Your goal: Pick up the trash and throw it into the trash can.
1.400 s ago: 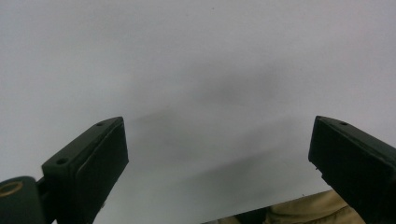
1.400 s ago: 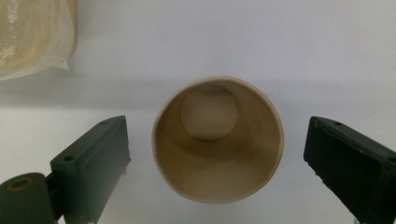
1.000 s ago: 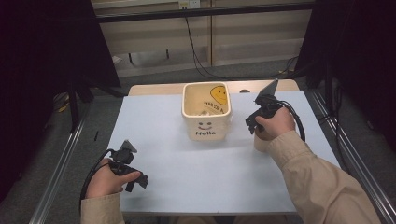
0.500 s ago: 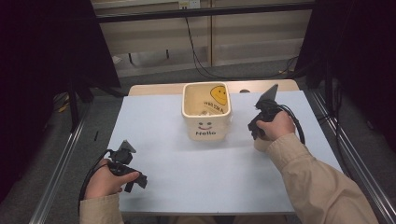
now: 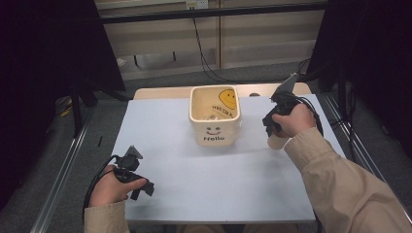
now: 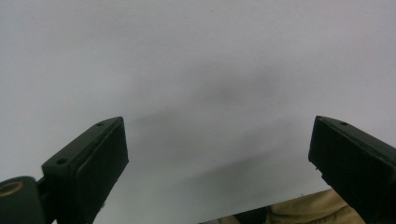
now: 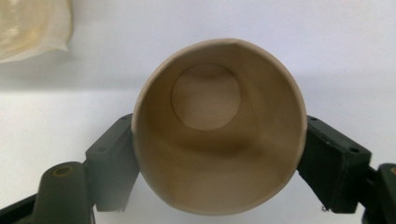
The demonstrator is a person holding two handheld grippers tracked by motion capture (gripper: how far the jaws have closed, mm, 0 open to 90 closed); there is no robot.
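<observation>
The right hand-held gripper (image 7: 215,182) is clenched on a tan paper cup (image 7: 218,126), its jaws having just been closing, pads now pressed against the cup's sides at nine and three o'clock of the rim. In the high view the cup (image 5: 277,141) sits under the right hand (image 5: 291,121), at about three o'clock from the cream square bucket printed with a smiley and "Hello" (image 5: 215,116). The step in hand looks like picking the cup up; next it probably needs lifting above the bucket's rim. The left hand-held gripper (image 5: 133,174) rests released at seven o'clock on the pale desk (image 5: 204,174), with open surface all around it.
</observation>
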